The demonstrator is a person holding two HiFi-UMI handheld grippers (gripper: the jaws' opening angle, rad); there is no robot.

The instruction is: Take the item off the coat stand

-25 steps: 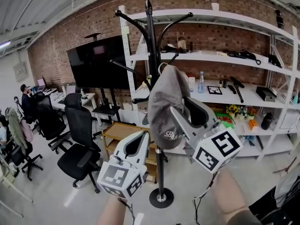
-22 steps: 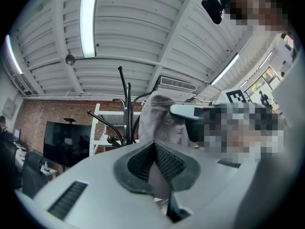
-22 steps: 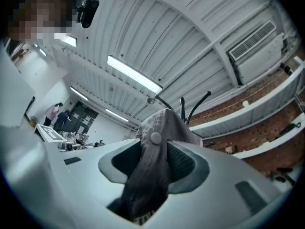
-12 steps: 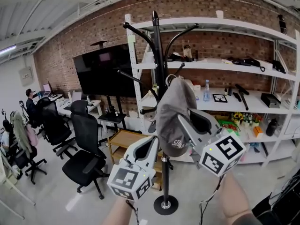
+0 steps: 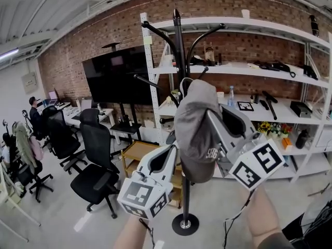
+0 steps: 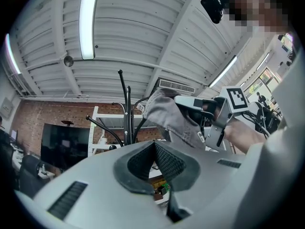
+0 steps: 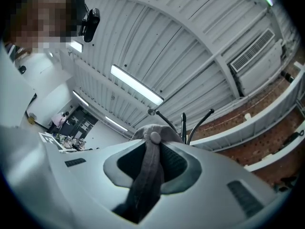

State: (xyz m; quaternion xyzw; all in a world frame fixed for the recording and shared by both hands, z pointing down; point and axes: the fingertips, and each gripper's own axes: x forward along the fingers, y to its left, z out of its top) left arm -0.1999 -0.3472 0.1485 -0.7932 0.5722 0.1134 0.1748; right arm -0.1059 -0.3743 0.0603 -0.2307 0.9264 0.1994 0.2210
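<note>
Hanging cap (image 5: 196,128); long axis vertical

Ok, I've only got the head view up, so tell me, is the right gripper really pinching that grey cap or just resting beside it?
Observer: Pinching. The right gripper has just been closing its jaws, and the right gripper view shows its pads pressing the cap from both sides.
Operator: And the left one?
Observer: In the left gripper view the left gripper is shut, with nothing between its jaws.
</note>
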